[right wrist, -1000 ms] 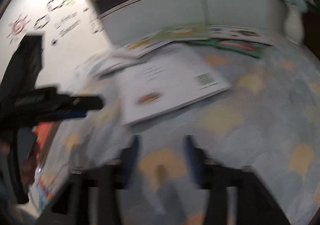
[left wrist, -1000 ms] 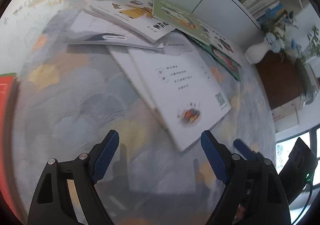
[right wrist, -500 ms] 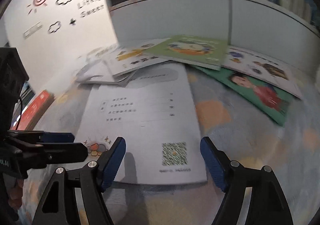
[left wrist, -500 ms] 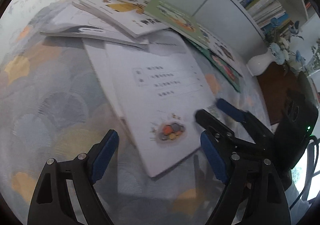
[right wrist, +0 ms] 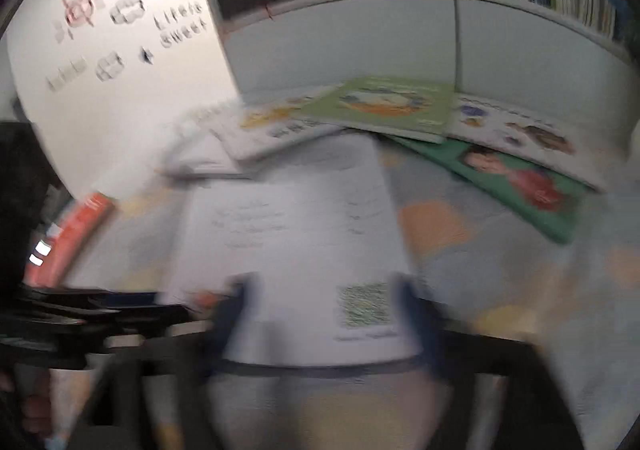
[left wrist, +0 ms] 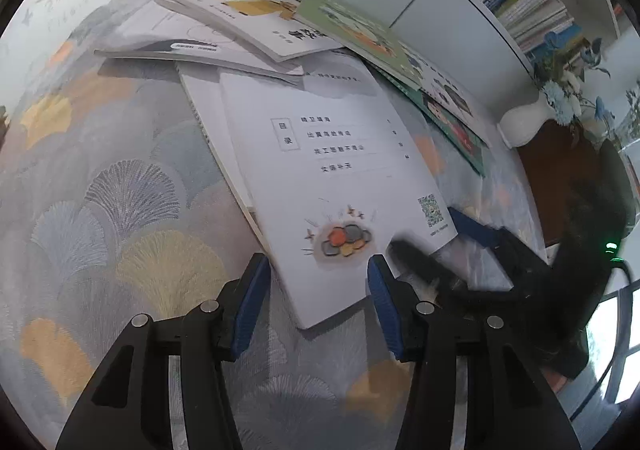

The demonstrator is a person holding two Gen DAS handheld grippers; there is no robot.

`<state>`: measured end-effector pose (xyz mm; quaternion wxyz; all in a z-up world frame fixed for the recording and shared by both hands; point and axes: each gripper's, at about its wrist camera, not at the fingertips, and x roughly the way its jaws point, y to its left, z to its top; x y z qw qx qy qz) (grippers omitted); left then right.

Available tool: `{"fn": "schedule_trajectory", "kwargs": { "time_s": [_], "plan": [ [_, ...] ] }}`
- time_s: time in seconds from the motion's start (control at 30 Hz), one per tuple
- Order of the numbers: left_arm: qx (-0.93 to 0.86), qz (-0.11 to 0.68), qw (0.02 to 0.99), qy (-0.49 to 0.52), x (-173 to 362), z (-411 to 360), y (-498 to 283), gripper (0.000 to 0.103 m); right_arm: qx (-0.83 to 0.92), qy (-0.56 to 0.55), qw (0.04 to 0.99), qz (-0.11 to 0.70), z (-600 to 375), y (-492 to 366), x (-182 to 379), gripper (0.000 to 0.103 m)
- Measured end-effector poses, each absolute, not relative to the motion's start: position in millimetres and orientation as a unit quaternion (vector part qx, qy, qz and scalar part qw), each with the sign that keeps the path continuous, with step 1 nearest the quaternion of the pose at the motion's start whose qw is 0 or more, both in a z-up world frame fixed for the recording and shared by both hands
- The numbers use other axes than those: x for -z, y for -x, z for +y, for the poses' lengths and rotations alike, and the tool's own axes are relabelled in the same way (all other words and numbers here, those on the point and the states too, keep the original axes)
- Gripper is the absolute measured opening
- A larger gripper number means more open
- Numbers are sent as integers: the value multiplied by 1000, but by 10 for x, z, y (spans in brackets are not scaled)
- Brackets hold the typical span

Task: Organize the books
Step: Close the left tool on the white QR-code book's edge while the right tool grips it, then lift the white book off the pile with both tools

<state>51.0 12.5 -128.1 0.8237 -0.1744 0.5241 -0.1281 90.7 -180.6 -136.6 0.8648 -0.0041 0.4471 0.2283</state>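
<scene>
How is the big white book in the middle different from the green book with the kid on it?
The white book has a mostly plain cover with printed lines and a square code; the green book shows a child in red. The white book lies nearest both grippers; the green book lies farther back, tucked under other books. Both lie flat on the patterned cloth.

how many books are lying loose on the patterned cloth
8, maybe more hidden: two white ones nearest, two behind them, light green, dark green, white picture book, red book at left.
</scene>
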Motion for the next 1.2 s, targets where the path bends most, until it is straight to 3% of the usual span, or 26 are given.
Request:
{"fn": "schedule_trajectory", "kwargs": {
  "time_s": [0.1,0.5,0.6,0.73,1.2],
  "plan": [
    [129,525,819,194,1281,142,-506,47,-252,28,858,446,-1817,-901,1379,92],
    [101,532,818,194,1257,146,-487,47,-259,-71,859,436,-1909,-896,1364,92],
    [98,535,816,194,1256,190,-469,47,-265,-135,848,438,-2023,-856,1362,83],
    [104,545,812,179,1244,189,-415,49,-257,-182,834,453,-2030,-703,1345,79],
    [134,589,788,118,1231,224,104,48,-232,-182,828,477,-1609,143,1276,75]
  ]
}}
